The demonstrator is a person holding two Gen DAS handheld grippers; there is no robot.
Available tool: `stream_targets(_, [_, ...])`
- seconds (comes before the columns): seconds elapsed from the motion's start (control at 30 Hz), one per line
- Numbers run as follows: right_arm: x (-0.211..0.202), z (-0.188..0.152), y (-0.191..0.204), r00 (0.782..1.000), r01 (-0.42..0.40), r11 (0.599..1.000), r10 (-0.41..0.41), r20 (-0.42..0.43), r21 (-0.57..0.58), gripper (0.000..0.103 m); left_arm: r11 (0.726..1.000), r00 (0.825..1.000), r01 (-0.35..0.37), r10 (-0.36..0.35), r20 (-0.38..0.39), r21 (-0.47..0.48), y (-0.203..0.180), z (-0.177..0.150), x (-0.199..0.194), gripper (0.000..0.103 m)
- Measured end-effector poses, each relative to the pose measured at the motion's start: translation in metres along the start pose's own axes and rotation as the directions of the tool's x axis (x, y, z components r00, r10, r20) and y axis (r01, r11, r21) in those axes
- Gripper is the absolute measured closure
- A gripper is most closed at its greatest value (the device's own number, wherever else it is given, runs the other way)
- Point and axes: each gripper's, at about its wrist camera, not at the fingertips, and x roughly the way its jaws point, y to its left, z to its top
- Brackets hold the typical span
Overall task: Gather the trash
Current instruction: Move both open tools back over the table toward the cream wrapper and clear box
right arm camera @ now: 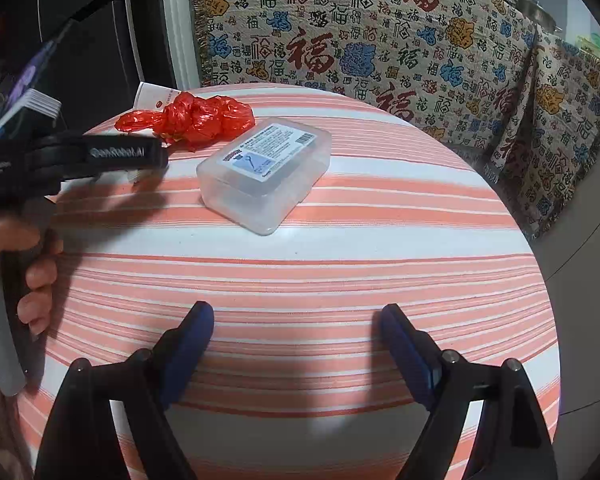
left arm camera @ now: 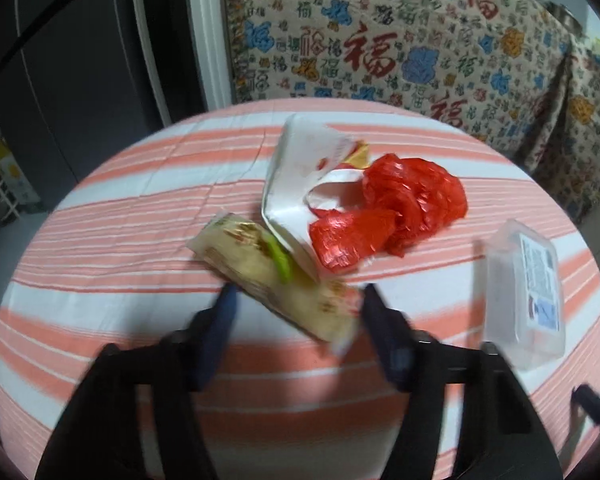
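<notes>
- Nearest in the left wrist view we see the left gripper (left arm camera: 298, 300) with its two blue-padded fingers spread apart, low over the round table with the orange and white striped cloth (left arm camera: 100, 264).
- Between these fingers lies the near end of a long beige snack wrapper with a green strip (left arm camera: 274, 276). The picture is blurred here, so we cannot tell if a finger touches it; the fingers are not closed on it.
- The wrapper lies diagonally, near the middle of the table, and its far part goes under the edge of a white torn paper package (left arm camera: 296, 184).
- Just right of the white package, touching it, is a crumpled red plastic bag (left arm camera: 400, 212).
- Toward the right edge of the table, apart from the red bag, stands a clear rectangular plastic box with a printed label (left arm camera: 528, 284).
- In the right wrist view the right gripper (right arm camera: 298, 320) hangs over the near side of the table, its fingers wide apart and holding nothing.
- At the left of this view we see the person's hand (right arm camera: 32, 276) holding the black handle of the left gripper.
- Behind the table hangs a beige cloth printed with red, blue and yellow Chinese characters (right arm camera: 380, 40).
</notes>
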Motion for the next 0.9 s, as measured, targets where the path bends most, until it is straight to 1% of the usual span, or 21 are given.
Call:
stream_targets(0.03, [-0.001, -0.001, 0.002, 1.0, 0.003, 1.0, -0.003, 0.001, -0.002, 0.015, 0.999, 0.999, 0.04, -0.04, 0.002, 0.001, 0.005, -0.005, -0.006, 0.067])
stream_targets(0.07, [-0.001, -0.001, 0.001, 1.0, 0.003, 1.0, -0.003, 0.002, -0.002, 0.015, 0.997, 0.998, 0.07, -0.07, 0.003, 0.005, 0.012, -0.012, -0.014, 0.069])
stream_targets(0.17, [0.0, -0.001, 0.0, 1.0, -0.005, 1.0, 0.005, -0.001, 0.007, 0.015, 0.993, 0.993, 0.115, -0.115, -0.009, 0.033, 0.031, -0.028, -0.035, 0.071])
stream_targets(0.27, [0.0, -0.002, -0.001, 1.0, -0.007, 1.0, 0.007, -0.001, 0.008, 0.015, 0.984, 0.988, 0.144, -0.137, -0.07, 0.104, 0.051, -0.05, -0.058, 0.072])
stream_targets(0.37, [-0.001, -0.001, -0.001, 1.0, -0.008, 1.0, 0.008, -0.001, 0.01, 0.015, 0.98, 0.984, 0.158, -0.147, -0.097, 0.119, 0.064, -0.067, -0.074, 0.068])
stream_targets(0.4, [-0.001, -0.001, -0.001, 1.0, -0.008, 1.0, 0.008, 0.0, 0.011, 0.015, 0.98, 0.984, 0.162, -0.151, -0.098, 0.115, 0.064, -0.07, -0.076, 0.064])
stream_targets(0.47, [-0.001, -0.002, -0.002, 1.0, -0.007, 1.0, 0.007, 0.0, 0.01, 0.015, 0.983, 0.985, 0.153, -0.142, -0.102, 0.101, 0.063, -0.08, -0.077, 0.042])
stream_targets(0.5, [-0.001, -0.002, -0.002, 1.0, -0.007, 1.0, 0.007, 0.0, 0.01, 0.015, 0.986, 0.987, 0.138, -0.129, -0.095, 0.096, 0.062, -0.08, -0.074, 0.024])
stream_targets(0.53, [-0.001, -0.002, -0.003, 1.0, -0.008, 1.0, 0.008, -0.001, 0.01, 0.015, 0.989, 0.99, 0.116, -0.108, -0.087, 0.089, 0.061, -0.081, -0.072, 0.013])
stream_targets(0.57, [-0.001, -0.001, -0.002, 1.0, -0.008, 1.0, 0.008, -0.001, 0.011, 0.015, 0.992, 0.992, 0.097, -0.09, -0.085, 0.082, 0.06, -0.083, -0.071, 0.01])
stream_targets(0.67, [-0.001, -0.001, -0.002, 1.0, -0.008, 1.0, 0.008, 0.0, 0.011, 0.015, 0.996, 0.996, 0.045, -0.039, -0.086, 0.072, 0.055, -0.08, -0.064, 0.008])
stream_targets(0.83, [-0.002, -0.001, -0.003, 1.0, -0.008, 1.0, 0.008, 0.0, 0.012, 0.015, 0.999, 0.997, -0.003, 0.007, -0.082, 0.048, 0.07, -0.081, -0.06, 0.002])
stream_targets(0.9, [-0.002, -0.001, -0.003, 1.0, -0.009, 1.0, 0.009, 0.0, 0.013, 0.015, 0.999, 0.997, -0.014, 0.017, -0.078, 0.031, 0.081, -0.083, -0.061, 0.002])
